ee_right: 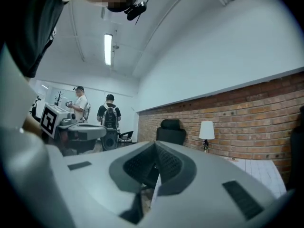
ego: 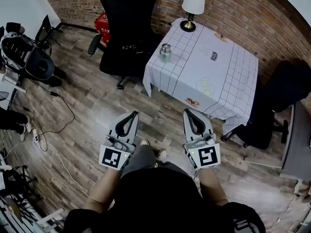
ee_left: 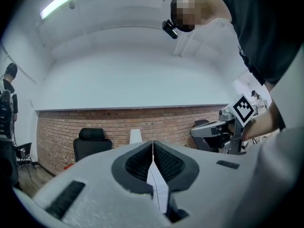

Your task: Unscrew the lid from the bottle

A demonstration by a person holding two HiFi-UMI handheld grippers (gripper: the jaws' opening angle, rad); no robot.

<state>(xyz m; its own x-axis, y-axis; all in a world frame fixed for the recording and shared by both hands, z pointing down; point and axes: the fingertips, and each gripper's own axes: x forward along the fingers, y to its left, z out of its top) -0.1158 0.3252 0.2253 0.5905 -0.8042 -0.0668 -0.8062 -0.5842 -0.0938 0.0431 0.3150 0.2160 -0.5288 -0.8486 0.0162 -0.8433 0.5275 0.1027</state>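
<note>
While the bottle (ego: 165, 54) stands upright on the worktop (ego: 228, 76), close to the corner beside the black office chair (ego: 127, 28), we hold both tools well apart from it, low over the wooden floor (ego: 92, 96). Its lid (ego: 165, 46) sits on top, and nothing touches either of them. A white cloth with a thin grid covers the worktop and hangs over its edges. At the far edge, by the brick wall (ego: 233, 8), stands a table lamp (ego: 193, 6) with a white shade. A few small things lie scattered on the cloth, too small for us to name, all away from the bottle.

Our left tool (ego: 131, 115) points toward the worktop with its jaws closed. In the left gripper view the ribbed pads (ee_left: 142, 163) meet along one line with nothing between them, and only a strip of the gridded cloth shows below. Our right tool (ego: 188, 111) lies level with it, just off the worktop's near edge, and is likewise closed and empty. In the right gripper view its pads (ee_right: 167, 164) touch. Each tool's marker cube faces back toward us, and our shoes (ego: 160, 154) show between the two tools.

A second dark chair (ego: 277, 106) stands at the worktop's right side, and a red crate (ego: 101, 25) sits by the wall behind the black office chair. In the right gripper view two people (ee_right: 110, 112) stand in the background, one wearing a backpack.
</note>
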